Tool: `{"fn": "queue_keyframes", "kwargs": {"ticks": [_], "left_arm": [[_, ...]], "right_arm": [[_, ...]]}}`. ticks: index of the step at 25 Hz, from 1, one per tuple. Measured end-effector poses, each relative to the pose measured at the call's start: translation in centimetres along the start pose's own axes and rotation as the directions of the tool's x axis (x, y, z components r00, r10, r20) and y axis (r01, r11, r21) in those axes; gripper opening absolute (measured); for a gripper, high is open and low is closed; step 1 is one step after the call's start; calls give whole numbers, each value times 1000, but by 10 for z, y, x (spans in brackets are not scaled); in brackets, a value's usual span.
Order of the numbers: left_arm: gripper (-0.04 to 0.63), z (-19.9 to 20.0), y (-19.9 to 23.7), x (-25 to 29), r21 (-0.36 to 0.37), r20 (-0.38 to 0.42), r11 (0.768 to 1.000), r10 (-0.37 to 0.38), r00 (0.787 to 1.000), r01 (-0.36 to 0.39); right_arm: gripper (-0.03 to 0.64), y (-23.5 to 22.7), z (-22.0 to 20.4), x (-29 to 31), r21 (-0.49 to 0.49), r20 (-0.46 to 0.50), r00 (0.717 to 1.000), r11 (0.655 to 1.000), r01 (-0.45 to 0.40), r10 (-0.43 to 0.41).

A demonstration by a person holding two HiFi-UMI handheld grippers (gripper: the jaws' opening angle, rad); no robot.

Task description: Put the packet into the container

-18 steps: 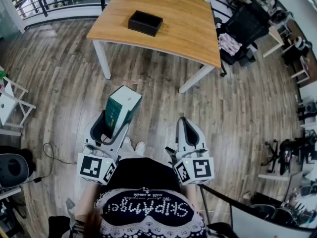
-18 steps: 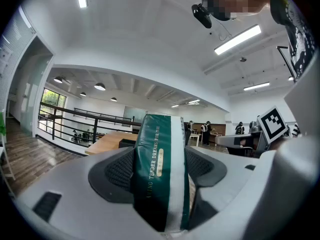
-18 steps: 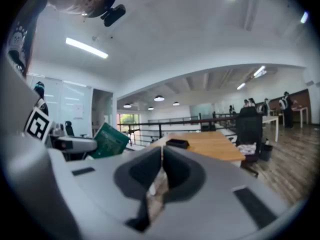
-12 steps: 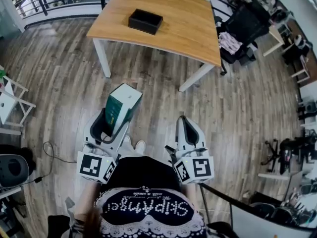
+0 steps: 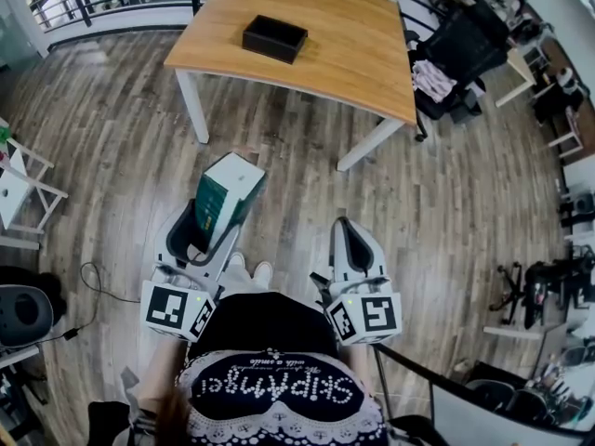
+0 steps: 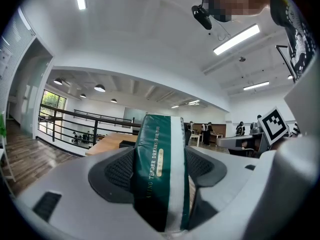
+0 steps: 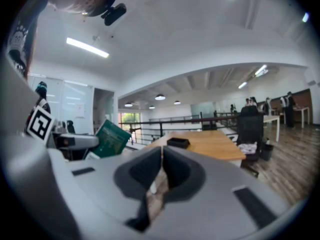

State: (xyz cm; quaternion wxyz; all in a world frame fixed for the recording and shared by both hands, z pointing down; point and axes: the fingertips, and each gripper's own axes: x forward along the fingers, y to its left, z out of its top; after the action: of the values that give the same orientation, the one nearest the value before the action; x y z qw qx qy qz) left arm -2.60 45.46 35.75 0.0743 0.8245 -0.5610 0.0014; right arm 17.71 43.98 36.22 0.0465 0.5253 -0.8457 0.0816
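The green-and-white packet [image 5: 228,196] stands clamped between the pads of the left claw [image 6: 161,176], which grips its two broad faces with the jaws spread wide. It is well short of the black container [image 5: 274,38], held over the plank floor [image 5: 121,156] on the near side of it. The container lies alone on the wooden surface [image 5: 344,49], towards that surface's left part, with bare wood all round it. The right claw [image 7: 161,176] is closed on nothing, its jaws together, equally far back from the container and to the right of the packet. The main risk looks to be the grip: the pads hold only the packet's rear end, so most of its soft length juts past them and may sag or swing on the way over. The container seems low-walled and light, so a packet arriving tilted or off-centre could catch a rim, push the container along the wood or end up half outside it. Opening the jaws too high above the container might let the packet topple out.
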Motion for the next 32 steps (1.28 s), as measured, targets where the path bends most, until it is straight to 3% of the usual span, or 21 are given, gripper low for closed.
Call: {"fn": "queue_keyframes", "kwargs": {"ticks": [20, 32], "left_arm": [[344, 6, 9, 4, -9, 25, 1000, 28, 999, -28], [344, 15, 64, 37, -28, 35, 999, 22, 999, -21]], "right_arm": [[35, -11, -2, 1, 28, 25, 1000, 1000, -12, 12], [35, 1, 7, 56, 27, 8, 1000, 1000, 3, -3]]}}
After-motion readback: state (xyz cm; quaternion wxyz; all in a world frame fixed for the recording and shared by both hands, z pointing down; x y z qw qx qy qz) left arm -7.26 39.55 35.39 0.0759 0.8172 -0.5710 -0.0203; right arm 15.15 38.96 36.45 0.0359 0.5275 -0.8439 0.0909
